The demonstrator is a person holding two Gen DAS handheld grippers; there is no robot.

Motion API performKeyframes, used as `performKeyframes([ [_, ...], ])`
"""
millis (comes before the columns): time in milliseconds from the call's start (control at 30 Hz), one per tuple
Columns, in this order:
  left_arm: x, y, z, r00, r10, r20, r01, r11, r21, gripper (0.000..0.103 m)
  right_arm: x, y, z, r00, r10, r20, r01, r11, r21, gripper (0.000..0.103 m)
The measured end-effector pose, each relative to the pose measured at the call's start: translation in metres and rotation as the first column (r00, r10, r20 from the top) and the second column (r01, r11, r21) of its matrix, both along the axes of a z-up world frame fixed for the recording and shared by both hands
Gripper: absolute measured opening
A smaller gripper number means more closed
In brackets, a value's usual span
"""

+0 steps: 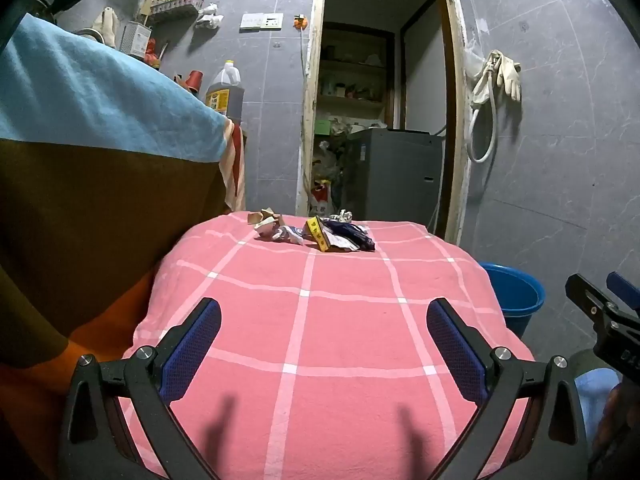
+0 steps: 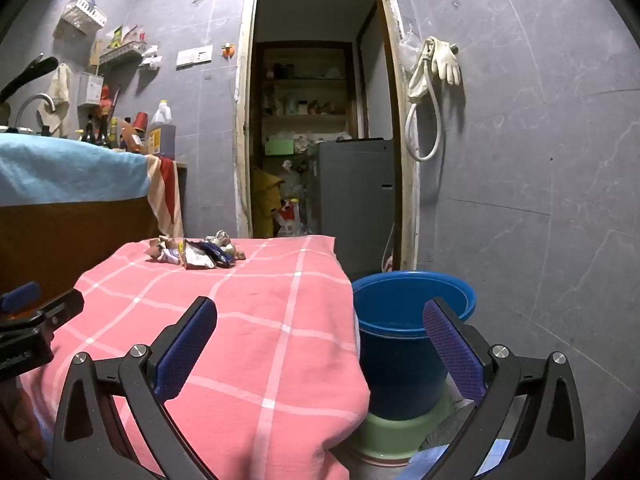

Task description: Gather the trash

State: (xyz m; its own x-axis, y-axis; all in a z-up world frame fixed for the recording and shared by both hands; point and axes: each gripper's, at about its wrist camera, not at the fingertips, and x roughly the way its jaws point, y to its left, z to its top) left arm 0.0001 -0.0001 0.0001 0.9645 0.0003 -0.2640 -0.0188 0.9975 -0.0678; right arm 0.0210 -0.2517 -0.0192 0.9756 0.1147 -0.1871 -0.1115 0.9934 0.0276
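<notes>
Dim indoor light, purplish cast, soft shadows on the cloth [image 1: 320, 320], strong fisheye bending, dark corners

A pink checked cloth [image 1: 320, 320] covers the table. A small heap of crumpled wrappers [image 1: 320, 232] lies on it toward twelve o'clock, near the far edge.

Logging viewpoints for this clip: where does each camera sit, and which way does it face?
Left wrist: on the left hand-held gripper, open, facing across the pink checked cloth to the crumpled wrapper pile; right hand-held gripper at its right edge.
Right wrist: on the right hand-held gripper, open, over the cloth's right edge and blue plastic bucket.
Shared: pile, cloth, bucket.
</notes>
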Motion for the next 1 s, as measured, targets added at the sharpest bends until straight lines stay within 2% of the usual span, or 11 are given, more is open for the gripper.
performKeyframes([
  [1000, 0.0030, 0.0008, -0.0030, 1.000, -0.005, -0.018, 0.004, 1.000, -0.011, 0.101, -0.0016, -0.0002, 0.0010, 1.000, -0.001, 0.001, 0.001, 1.000, 0.002, 0.103],
])
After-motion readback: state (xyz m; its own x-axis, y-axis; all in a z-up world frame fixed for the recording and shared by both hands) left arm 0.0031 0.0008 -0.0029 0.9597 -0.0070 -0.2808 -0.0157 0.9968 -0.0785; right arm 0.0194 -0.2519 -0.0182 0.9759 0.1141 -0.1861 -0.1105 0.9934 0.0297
